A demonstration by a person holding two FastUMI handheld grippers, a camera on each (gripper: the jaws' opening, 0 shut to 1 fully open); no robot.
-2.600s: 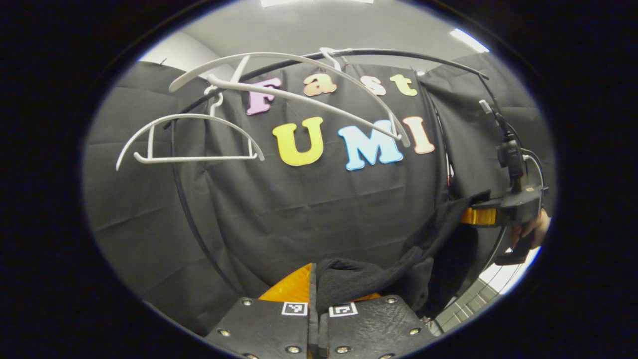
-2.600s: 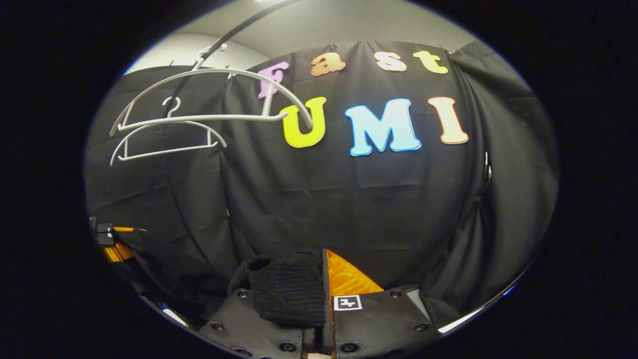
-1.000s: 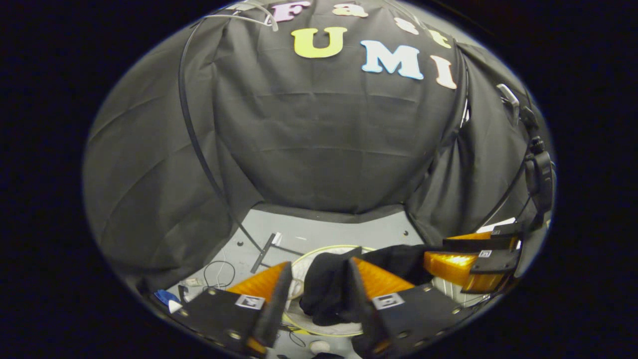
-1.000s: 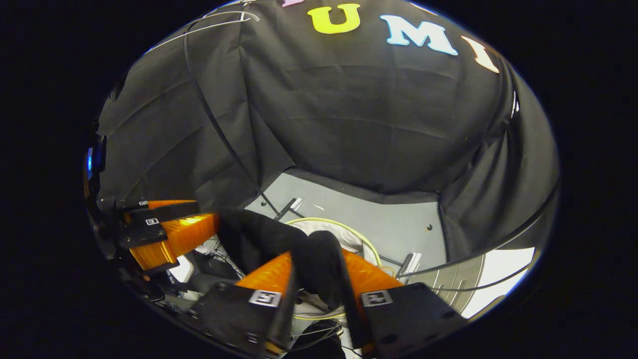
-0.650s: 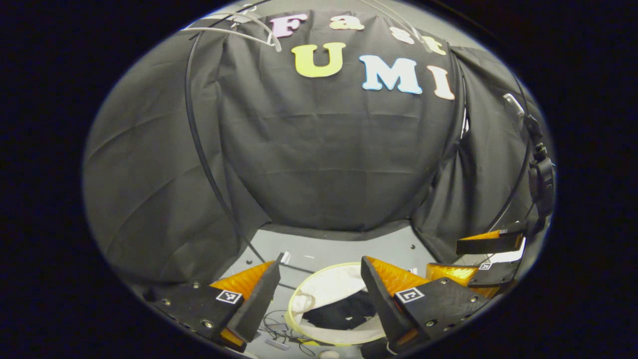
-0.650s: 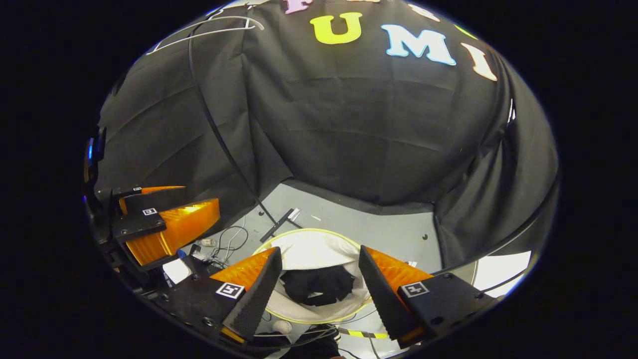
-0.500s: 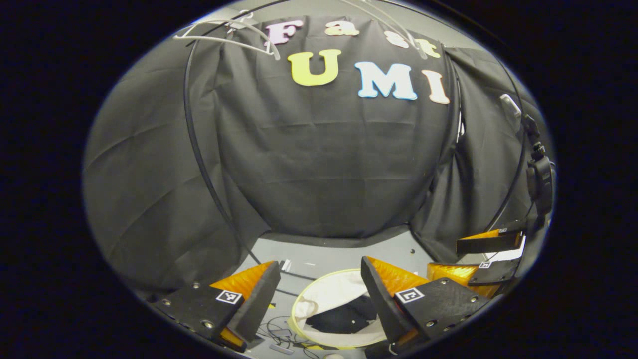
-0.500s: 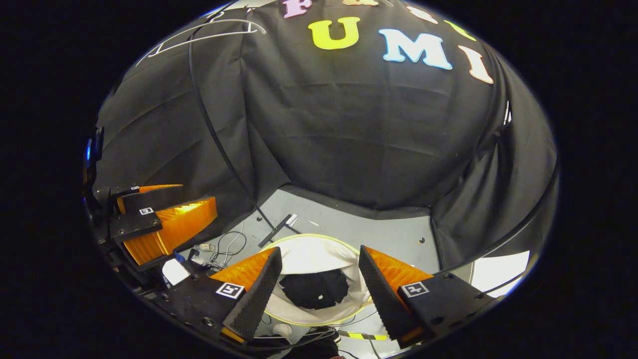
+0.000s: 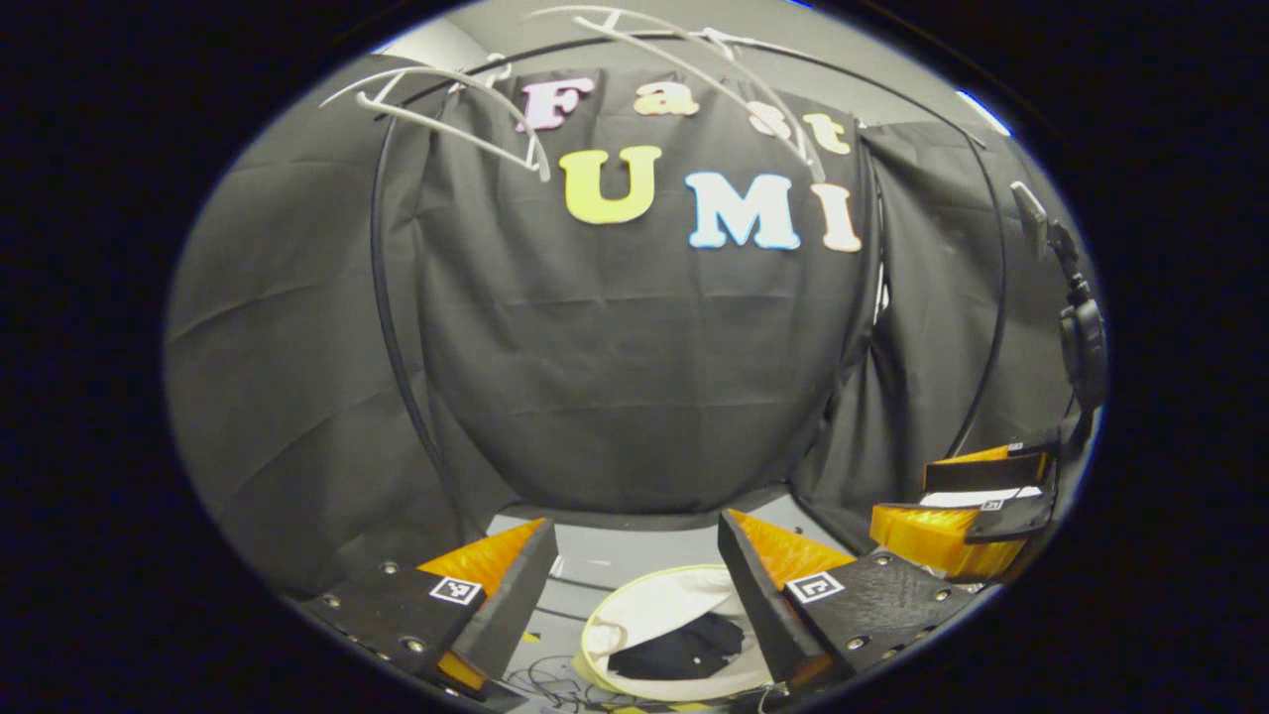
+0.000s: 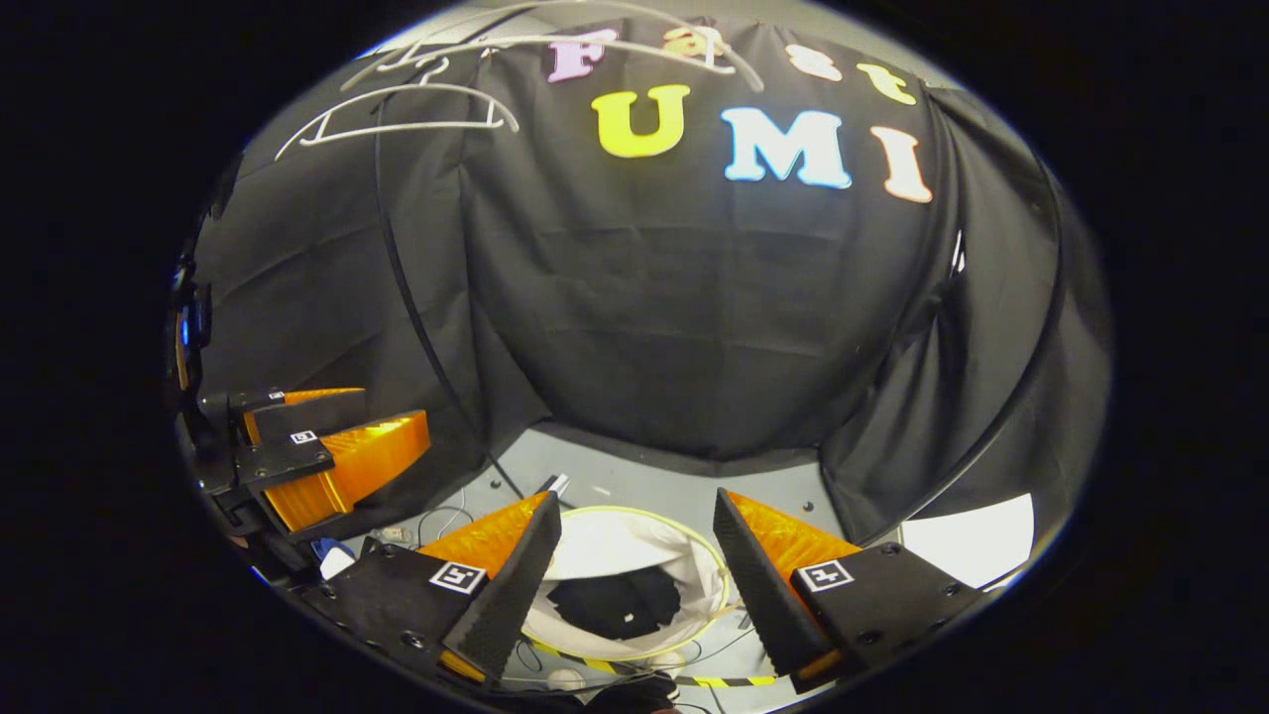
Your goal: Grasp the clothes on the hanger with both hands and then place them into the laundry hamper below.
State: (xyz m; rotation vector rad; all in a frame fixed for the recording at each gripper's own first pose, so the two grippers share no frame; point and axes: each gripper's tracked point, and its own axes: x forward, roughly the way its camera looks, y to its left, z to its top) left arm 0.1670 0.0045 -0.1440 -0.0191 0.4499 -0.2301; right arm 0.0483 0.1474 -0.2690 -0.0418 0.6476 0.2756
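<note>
The black garment [image 9: 679, 650] lies crumpled in the bottom of the white hamper [image 9: 662, 607] with a yellow rim, on the floor below me. My left gripper [image 9: 634, 531] hangs open above it, nothing between its fingers. In the left gripper view my right gripper [image 9: 902, 496] is at the far right, open too. In the right gripper view the garment [image 10: 615, 605] rests inside the hamper [image 10: 615, 545], straight below my open right gripper [image 10: 635, 506]; the left gripper [image 10: 397, 412] hovers open at the left. Bare white hangers [image 9: 446, 109] [image 10: 397, 114] hang on the rail overhead.
A thin black rail pole [image 9: 392, 327] curves down the left side to the grey floor [image 10: 674, 476]. Loose cables [image 10: 436, 521] and a strip of yellow-black tape [image 10: 724, 681] lie on the floor beside the hamper. Black cloth walls close the booth in.
Both grippers carried the garment down from the hangers, opened and let it drop into the hamper. Since then both have lifted, bringing the hangers back into view.
</note>
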